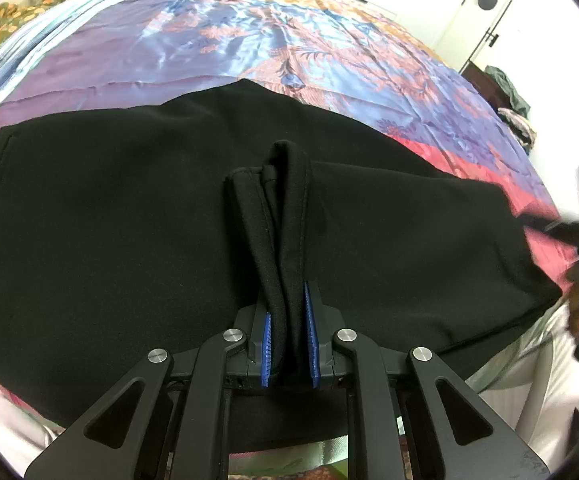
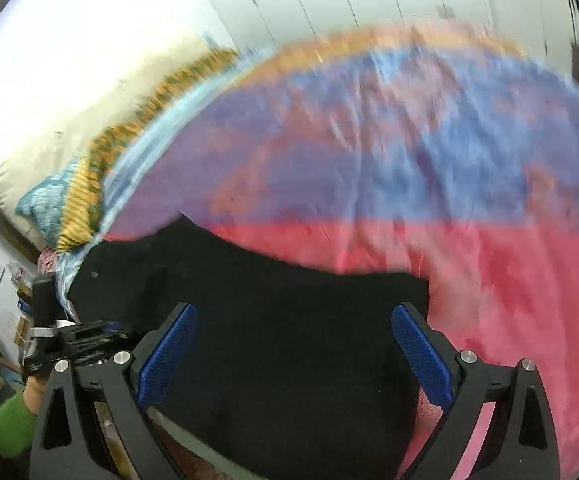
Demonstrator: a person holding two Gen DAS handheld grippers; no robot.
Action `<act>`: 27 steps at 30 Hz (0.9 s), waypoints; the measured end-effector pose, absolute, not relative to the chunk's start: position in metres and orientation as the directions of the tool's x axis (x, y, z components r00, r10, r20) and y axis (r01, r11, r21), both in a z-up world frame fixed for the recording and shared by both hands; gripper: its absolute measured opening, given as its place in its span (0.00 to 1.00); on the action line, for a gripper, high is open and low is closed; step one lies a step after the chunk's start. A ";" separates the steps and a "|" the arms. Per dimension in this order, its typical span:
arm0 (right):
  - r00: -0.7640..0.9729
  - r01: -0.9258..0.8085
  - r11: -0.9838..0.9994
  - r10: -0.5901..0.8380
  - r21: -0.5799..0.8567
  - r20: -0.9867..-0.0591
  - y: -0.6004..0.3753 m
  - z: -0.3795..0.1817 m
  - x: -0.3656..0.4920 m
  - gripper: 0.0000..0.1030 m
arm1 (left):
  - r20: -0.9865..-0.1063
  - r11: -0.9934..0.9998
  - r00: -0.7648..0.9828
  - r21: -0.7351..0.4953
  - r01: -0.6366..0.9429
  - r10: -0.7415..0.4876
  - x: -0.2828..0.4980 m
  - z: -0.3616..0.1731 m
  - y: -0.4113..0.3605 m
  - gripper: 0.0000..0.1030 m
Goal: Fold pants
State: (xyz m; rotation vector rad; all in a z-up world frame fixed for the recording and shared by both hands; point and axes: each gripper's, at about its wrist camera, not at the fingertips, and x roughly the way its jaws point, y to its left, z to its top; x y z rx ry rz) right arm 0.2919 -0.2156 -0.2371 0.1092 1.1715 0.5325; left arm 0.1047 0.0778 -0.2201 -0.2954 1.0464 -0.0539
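**Left jaws pinch a fold, right jaws wide**

The left gripper has its jaws clamped on a raised fold of the black fabric pants, which lie spread on the shiny blue, purple and red patterned bedspread. The right gripper hovers spread apart above the pants' edge, gripping nothing.

Our left gripper and right gripper share black frames, ribbed blue pads, silver screws (our sleeve is green).

A bed with a shiny patterned bedspread fills the room. White walls stand behind. A white door is far right.
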 end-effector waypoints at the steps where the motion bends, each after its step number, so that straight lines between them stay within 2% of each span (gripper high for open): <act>1: 0.189 -0.283 0.896 0.403 0.343 -0.895 -0.219 -0.266 0.300 0.95 | -0.844 0.958 0.503 -0.269 -0.095 -0.187 0.105 -0.220 0.078 0.13; 2: 0.162 -0.259 0.902 0.393 0.345 -0.905 -0.222 -0.277 0.303 0.94 | -0.844 0.958 0.503 -0.269 -0.095 -0.187 0.104 -0.220 0.078 0.13; 3: 0.175 -0.236 0.885 0.444 0.401 -0.879 -0.231 -0.277 0.304 0.94 | -0.844 0.958 0.503 -0.269 -0.095 -0.187 0.104 -0.220 0.078 0.13; 7: 0.336 -0.133 0.759 0.639 0.637 -0.691 -0.282 -0.228 0.300 0.94 | -0.846 0.959 0.500 -0.267 -0.096 -0.185 0.104 -0.221 0.079 0.13; 9: 0.373 -0.166 0.729 0.670 0.664 -0.642 -0.294 -0.205 0.291 0.94 | -0.848 0.959 0.497 -0.265 -0.099 -0.183 0.104 -0.221 0.079 0.13; 12: 0.326 -0.281 0.672 0.738 0.685 -0.591 -0.284 -0.183 0.266 0.94 | -0.848 0.959 0.498 -0.266 -0.101 -0.183 0.104 -0.220 0.079 0.13; 15: 0.220 -0.386 0.656 0.749 0.649 -0.626 -0.258 -0.201 0.228 0.94 | -0.847 0.958 0.498 -0.269 -0.103 -0.184 0.104 -0.220 0.080 0.14; 17: 0.136 -0.350 0.727 0.663 0.590 -0.736 -0.248 -0.246 0.213 0.90 | -0.846 0.956 0.496 -0.276 -0.100 -0.193 0.104 -0.221 0.080 0.14; 18: 0.146 -0.346 0.738 0.653 0.580 -0.743 -0.251 -0.256 0.207 0.88 | -0.846 0.957 0.498 -0.274 -0.099 -0.190 0.103 -0.221 0.080 0.15; 20: 0.199 -0.346 0.727 0.674 0.593 -0.711 -0.259 -0.245 0.205 0.85 | -0.846 0.959 0.501 -0.266 -0.096 -0.185 0.103 -0.221 0.079 0.15; 23: 0.285 -0.316 0.769 0.635 0.556 -0.718 -0.265 -0.217 0.206 0.85 | -0.846 0.958 0.501 -0.268 -0.104 -0.182 0.104 -0.221 0.080 0.18; 25: 0.337 -0.396 0.774 0.624 0.495 -0.705 -0.260 -0.194 0.199 0.85 | -0.843 0.954 0.503 -0.280 -0.108 -0.190 0.104 -0.221 0.080 0.20; 27: 0.376 -0.454 0.786 0.597 0.421 -0.709 -0.251 -0.186 0.190 0.87 | -0.840 0.952 0.505 -0.288 -0.105 -0.199 0.104 -0.221 0.079 0.27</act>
